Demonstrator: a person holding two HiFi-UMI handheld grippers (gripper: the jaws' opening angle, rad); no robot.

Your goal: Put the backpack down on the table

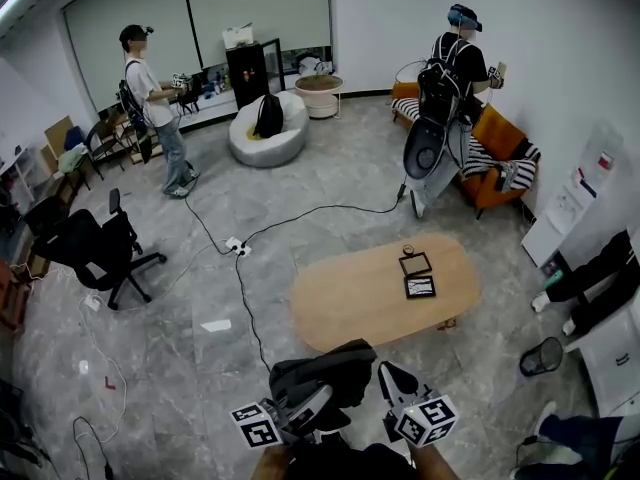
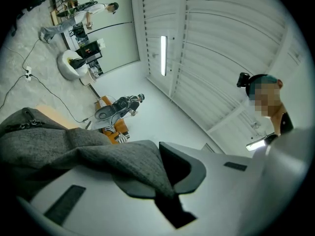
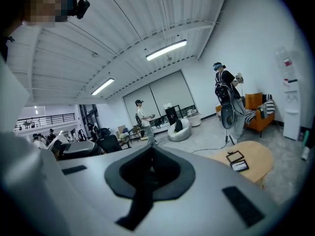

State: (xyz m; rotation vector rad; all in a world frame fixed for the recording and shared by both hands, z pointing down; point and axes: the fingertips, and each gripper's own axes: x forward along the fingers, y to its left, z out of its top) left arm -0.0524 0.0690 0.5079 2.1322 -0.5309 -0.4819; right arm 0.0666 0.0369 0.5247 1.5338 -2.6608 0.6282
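Observation:
A dark grey backpack hangs low in the head view, just short of the near edge of the oval wooden table. My left gripper is shut on its fabric. In the left gripper view the grey cloth is pinched between the closed jaws of the left gripper. My right gripper sits beside the backpack's right side. In the right gripper view the right gripper has its jaws together with nothing between them, and the table lies ahead to the right.
Two small dark flat items and a small round thing lie on the table's far right part. A cable runs across the floor left of the table. An office chair, an orange sofa, a waste bin and two people stand around.

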